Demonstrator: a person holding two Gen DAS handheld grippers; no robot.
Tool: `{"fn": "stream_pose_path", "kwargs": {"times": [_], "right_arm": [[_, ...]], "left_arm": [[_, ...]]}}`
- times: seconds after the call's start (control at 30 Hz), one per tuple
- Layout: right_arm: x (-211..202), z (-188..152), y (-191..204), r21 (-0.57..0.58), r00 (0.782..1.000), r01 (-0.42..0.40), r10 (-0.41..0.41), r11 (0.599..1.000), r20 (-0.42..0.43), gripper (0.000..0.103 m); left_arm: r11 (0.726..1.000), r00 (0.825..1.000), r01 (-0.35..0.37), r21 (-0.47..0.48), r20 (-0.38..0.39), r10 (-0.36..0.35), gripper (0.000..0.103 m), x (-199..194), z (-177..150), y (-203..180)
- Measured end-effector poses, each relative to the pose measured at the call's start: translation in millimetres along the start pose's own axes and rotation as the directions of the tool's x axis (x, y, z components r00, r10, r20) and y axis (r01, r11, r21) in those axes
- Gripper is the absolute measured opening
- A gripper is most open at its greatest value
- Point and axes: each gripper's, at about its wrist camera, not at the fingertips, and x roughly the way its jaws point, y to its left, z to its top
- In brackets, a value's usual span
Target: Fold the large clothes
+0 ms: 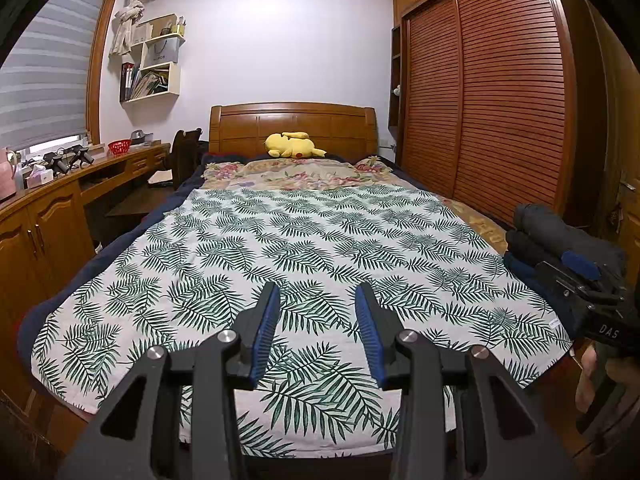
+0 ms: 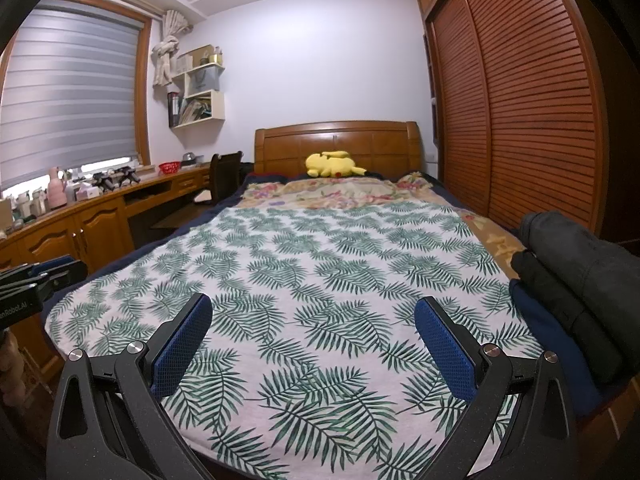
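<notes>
Bed centre: the leaf-print sheet (image 1: 304, 248) lies flat across the bed; nothing stands on it ahead of my claws, so passage over it is free.
Right edge: a stack of dark folded clothes (image 2: 568, 280) sits on the bed's right side, just beside my right claw (image 2: 314, 334); it blocks a sweep to that side.
Far end: a yellow plush toy (image 1: 292, 146) lies against the headboard (image 1: 294, 120), well apart from both claws.
Right boundary: the slatted wardrobe (image 1: 492, 92) runs close along the bed.
Left boundary: the wooden surface (image 2: 100, 204), crowded with small items, and a chair (image 2: 224, 176) flank the bed; a narrow floor gap lies between.
Between claws: my left claw (image 1: 318, 316) hangs over the sheet's near edge, apart from the right one.
</notes>
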Motion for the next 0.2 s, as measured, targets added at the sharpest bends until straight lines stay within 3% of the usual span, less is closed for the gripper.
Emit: {"fn": "stream_pose_path", "kwargs": {"times": [0.2], "right_arm": [[0.0,-0.1,0.1,0.0,1.0,0.0,0.0,1.0,-0.001,0.103]], "left_arm": [[1.0,1.0,0.003,-0.001,-0.002,-0.003,0.039,0.6,0.1,-1.4]]}}
